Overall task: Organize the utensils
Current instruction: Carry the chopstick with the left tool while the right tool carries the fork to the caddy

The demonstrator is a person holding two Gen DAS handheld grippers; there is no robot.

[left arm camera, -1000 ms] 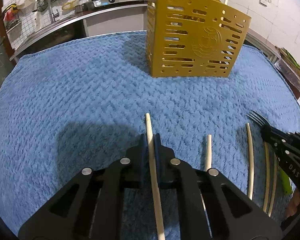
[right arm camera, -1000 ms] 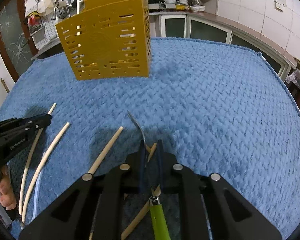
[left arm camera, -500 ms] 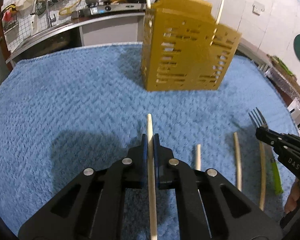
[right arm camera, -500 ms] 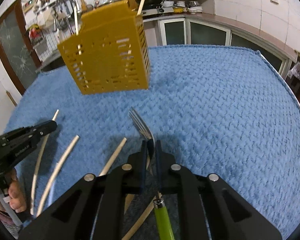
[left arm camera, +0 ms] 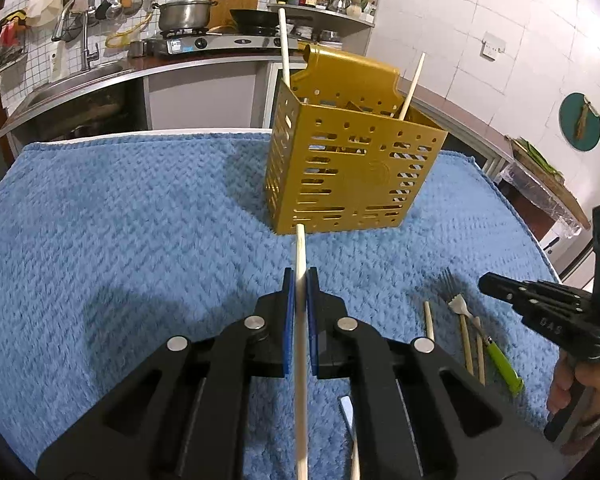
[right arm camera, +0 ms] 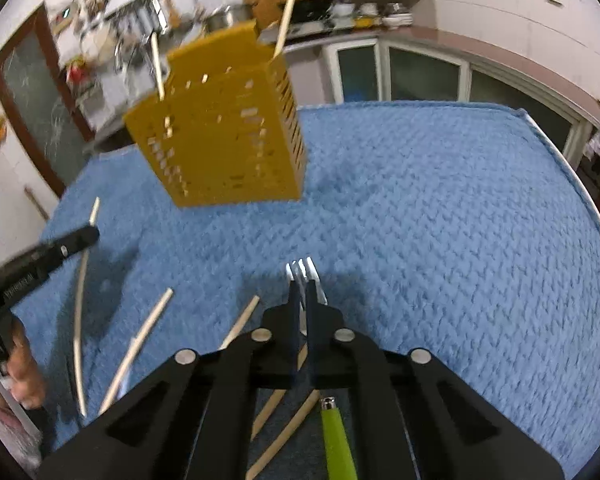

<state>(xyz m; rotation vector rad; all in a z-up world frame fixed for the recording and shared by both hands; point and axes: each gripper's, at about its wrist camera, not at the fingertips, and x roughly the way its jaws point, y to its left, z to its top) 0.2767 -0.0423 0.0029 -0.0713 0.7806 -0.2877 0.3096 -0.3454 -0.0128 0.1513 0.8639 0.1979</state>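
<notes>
Risk: my left claw (left arm camera: 299, 280) pinches a chopstick (left arm camera: 301, 340) and my right claw (right arm camera: 300, 292) a green-handled fork (right arm camera: 306, 276), both short of the yellow caddy (left arm camera: 348, 168); thin grips may let either pivot and snag its rim

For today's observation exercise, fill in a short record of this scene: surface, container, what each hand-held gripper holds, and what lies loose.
Surface: blue towel
Container: gold caddy, upright, two sticks standing in it
Left hand-held gripper: shut on a chopstick
Right hand-held gripper: shut on a fork with a green handle
Loose: chopsticks lying on the towel
</notes>
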